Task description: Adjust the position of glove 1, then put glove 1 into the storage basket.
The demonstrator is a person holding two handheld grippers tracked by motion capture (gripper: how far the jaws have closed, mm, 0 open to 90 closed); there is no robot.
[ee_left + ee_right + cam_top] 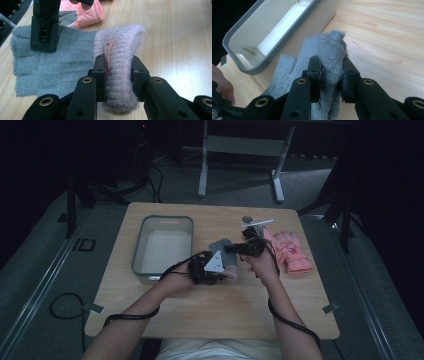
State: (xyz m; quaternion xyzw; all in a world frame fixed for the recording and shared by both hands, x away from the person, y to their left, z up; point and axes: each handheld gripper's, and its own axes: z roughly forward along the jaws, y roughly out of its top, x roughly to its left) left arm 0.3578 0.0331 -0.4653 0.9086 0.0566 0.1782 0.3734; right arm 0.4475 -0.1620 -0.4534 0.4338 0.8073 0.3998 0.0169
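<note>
Here the left gripper (118,75) pinches the fuzzy pink ribbed cuff (120,50) of a grey knit glove (62,62), while the right gripper (331,75) clamps its bunched grey fingers (329,55)

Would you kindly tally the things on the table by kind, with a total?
Gloves: 2, a grey glove with a pink cuff held by both grippers, and a pink glove lying on the table.
Bins: 1, a grey bin.
Total: 3.

Both grippers' fingers (100,72) clamped, close together
</note>
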